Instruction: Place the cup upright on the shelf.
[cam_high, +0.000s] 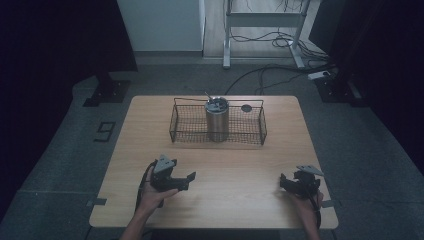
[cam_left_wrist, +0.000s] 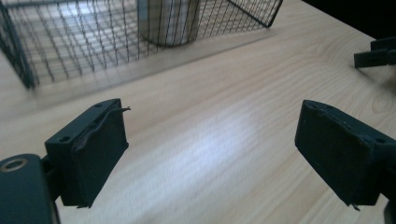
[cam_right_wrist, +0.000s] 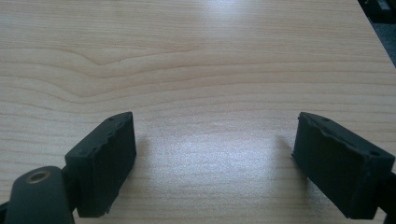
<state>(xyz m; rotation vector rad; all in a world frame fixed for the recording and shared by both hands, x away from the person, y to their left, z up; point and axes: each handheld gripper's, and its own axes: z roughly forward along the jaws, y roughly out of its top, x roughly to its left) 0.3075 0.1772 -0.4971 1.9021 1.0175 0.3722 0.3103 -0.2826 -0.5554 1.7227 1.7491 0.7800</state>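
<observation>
Cup (cam_high: 217, 119) upright in basket (cam_high: 185, 125) — left tongs (cam_high: 183, 179) agape, empty.

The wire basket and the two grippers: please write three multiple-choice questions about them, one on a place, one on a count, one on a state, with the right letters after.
1. Where does the metal cup stand?
A. inside the wire basket
B. on the bare table near the left gripper
C. on the floor

2. How many metal cups are in the basket?
A. one
B. two
C. three

3. How do the jaws of the left gripper stand?
A. shut on the cup
B. apart, nothing between them
C. shut on the basket rim

Answers: 1 A, mesh walls surround the cup; 2 A, the high view shows a single cup; 3 B, bare table shows between the pads.
</observation>
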